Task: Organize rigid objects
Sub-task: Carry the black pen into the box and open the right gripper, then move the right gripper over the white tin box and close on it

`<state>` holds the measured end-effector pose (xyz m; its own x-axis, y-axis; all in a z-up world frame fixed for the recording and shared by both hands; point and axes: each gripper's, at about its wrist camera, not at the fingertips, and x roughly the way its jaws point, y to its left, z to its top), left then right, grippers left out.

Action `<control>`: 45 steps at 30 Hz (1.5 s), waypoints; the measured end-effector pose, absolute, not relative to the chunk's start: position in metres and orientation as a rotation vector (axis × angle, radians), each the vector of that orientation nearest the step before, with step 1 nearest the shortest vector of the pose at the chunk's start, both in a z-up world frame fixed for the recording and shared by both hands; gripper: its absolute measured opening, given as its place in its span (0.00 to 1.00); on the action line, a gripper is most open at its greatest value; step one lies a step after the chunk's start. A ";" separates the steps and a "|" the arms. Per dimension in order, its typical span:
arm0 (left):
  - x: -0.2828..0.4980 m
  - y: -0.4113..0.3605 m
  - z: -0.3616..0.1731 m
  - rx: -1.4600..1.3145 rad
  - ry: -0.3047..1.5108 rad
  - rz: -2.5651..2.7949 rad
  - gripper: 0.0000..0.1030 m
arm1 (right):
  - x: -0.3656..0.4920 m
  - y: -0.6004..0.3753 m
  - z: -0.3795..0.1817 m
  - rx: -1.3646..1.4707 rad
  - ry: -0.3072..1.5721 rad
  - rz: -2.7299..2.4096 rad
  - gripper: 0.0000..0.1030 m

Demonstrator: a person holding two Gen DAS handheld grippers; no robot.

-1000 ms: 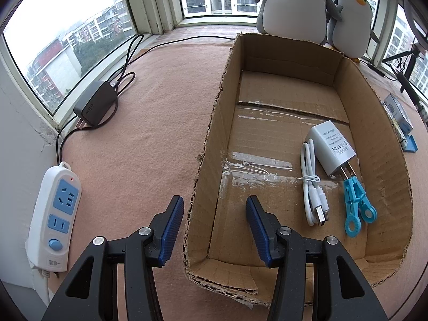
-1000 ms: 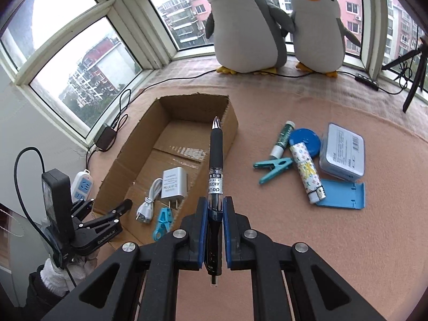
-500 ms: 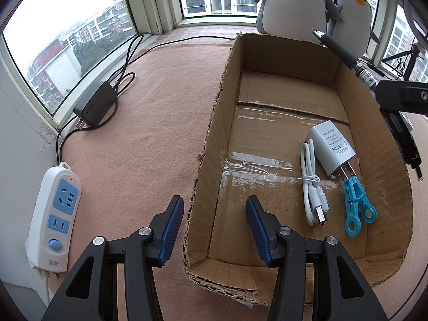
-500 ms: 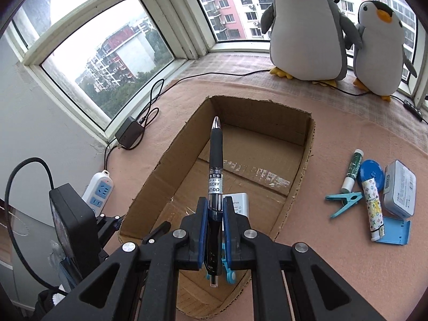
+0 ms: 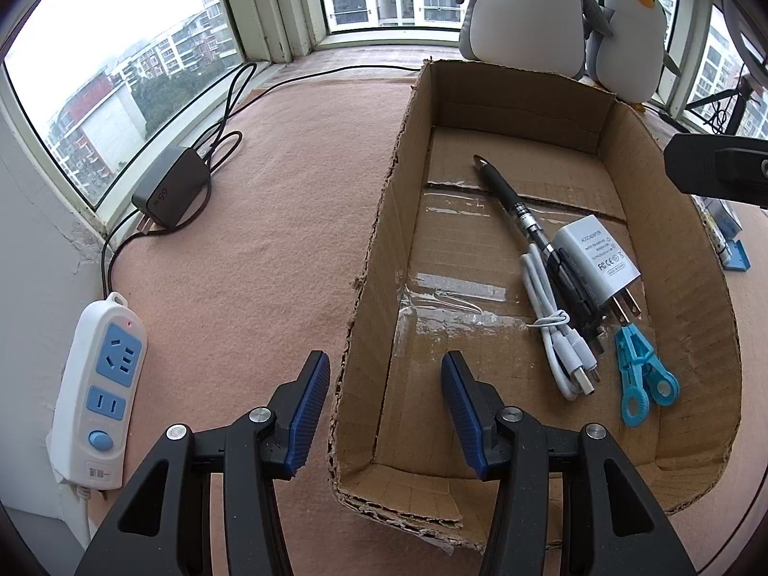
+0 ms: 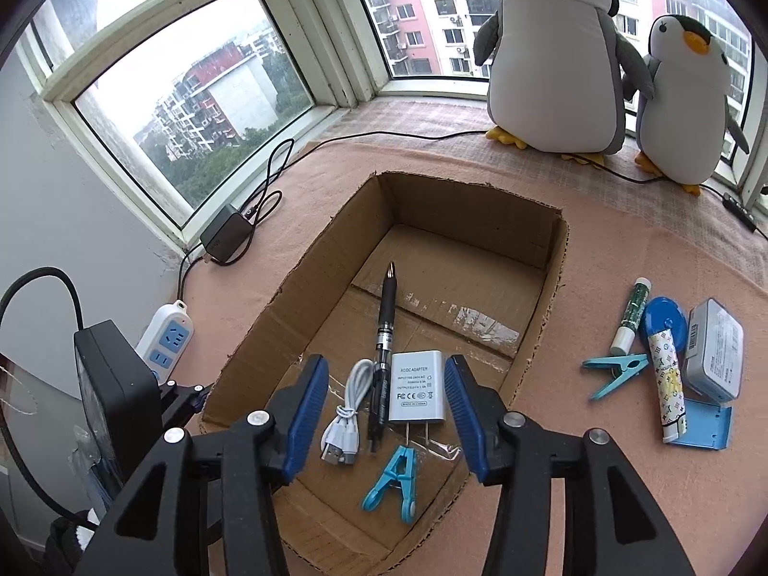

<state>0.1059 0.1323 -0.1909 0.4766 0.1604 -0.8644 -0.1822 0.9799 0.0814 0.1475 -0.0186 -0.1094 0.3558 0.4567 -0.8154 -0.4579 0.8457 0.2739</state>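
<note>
A black pen (image 6: 384, 331) lies loose on the floor of the open cardboard box (image 6: 307, 278), beside a white power adapter (image 6: 416, 391), a white USB cable (image 6: 350, 408) and a blue clip (image 6: 396, 475). My right gripper (image 6: 386, 408) hovers above them; its jaws are opening and nothing is between them. In the left wrist view the pen (image 5: 523, 221) rests against the adapter (image 5: 595, 259). My left gripper (image 5: 386, 408) stands open astride the near left wall of the box (image 5: 379, 240), its pads not pressing on it.
On the mat right of the box lie a glue stick (image 6: 631, 317), a blue round case (image 6: 665, 319), a patterned tube (image 6: 667, 384), a grey box (image 6: 715, 350), a blue stand (image 6: 705, 425) and a teal clip (image 6: 614, 372). Power strip (image 5: 101, 384) and black charger (image 5: 168, 187) sit left; plush penguins (image 6: 552, 48) behind.
My right gripper carried the pen over the box, then opened; the pen now lies on the box floor. The left gripper has not moved.
</note>
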 end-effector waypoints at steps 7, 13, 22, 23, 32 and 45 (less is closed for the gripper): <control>0.106 0.132 -0.190 -0.019 1.054 0.209 0.51 | 0.148 -0.045 -0.106 0.024 1.043 0.537 0.55; 0.106 0.131 -0.190 -0.015 1.055 0.208 0.51 | 0.151 -0.084 -0.098 0.056 1.018 0.467 0.60; 0.106 0.131 -0.190 -0.014 1.056 0.209 0.51 | 0.175 -0.169 -0.103 0.132 1.034 0.267 0.70; 0.106 0.131 -0.190 -0.013 1.056 0.209 0.51 | 0.180 -0.178 -0.106 0.143 1.048 0.239 0.72; 0.107 0.131 -0.190 -0.012 1.057 0.209 0.51 | 0.222 -0.230 -0.143 0.233 1.171 0.137 0.76; 0.107 0.131 -0.190 -0.011 1.057 0.209 0.51 | 0.263 -0.239 -0.176 0.275 1.273 0.114 0.76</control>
<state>0.1071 0.1311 -0.1903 0.4735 0.1655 -0.8651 -0.1763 0.9801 0.0909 0.2630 -0.2388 -0.1761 0.2931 0.2356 -0.9266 0.0671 0.9617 0.2657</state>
